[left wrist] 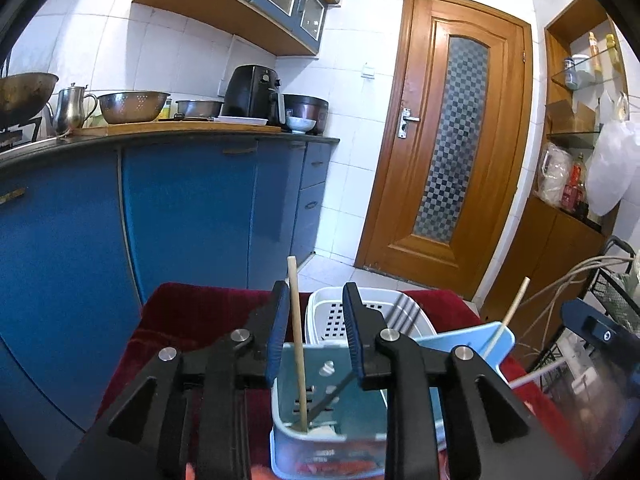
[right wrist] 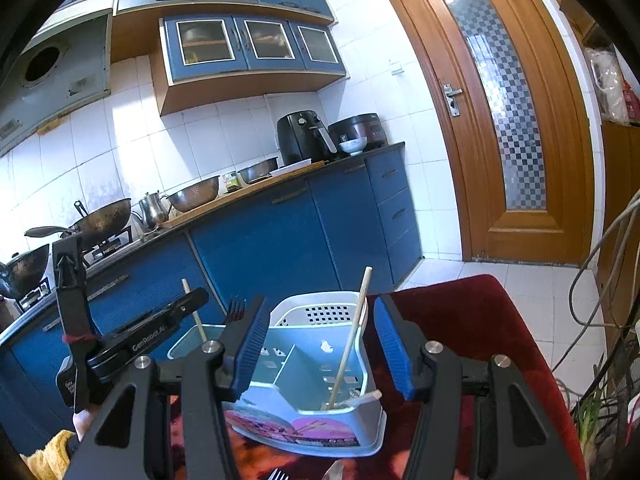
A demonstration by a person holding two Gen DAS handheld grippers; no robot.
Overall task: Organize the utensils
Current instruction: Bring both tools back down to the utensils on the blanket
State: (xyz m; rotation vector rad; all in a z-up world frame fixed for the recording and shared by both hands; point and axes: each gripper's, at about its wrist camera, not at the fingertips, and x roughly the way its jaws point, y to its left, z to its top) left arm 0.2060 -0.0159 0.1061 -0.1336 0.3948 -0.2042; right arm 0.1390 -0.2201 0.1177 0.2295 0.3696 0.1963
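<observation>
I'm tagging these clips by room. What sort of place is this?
A home kitchen: blue cabinets under a counter, woks on a gas stove, and an air fryer beside a rice cooker.

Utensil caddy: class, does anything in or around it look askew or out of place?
Mildly. In the blue utensil caddy the chopstick leans on a slant rather than upright. A fork stands at its left edge. Nothing looks spilled or damaged.

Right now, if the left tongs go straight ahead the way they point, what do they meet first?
Probably the wooden chopstick standing in the blue utensil holder; it stands between the open left tongs, close to one pad. Beyond it, likely the white basket; depth is unclear.
</observation>
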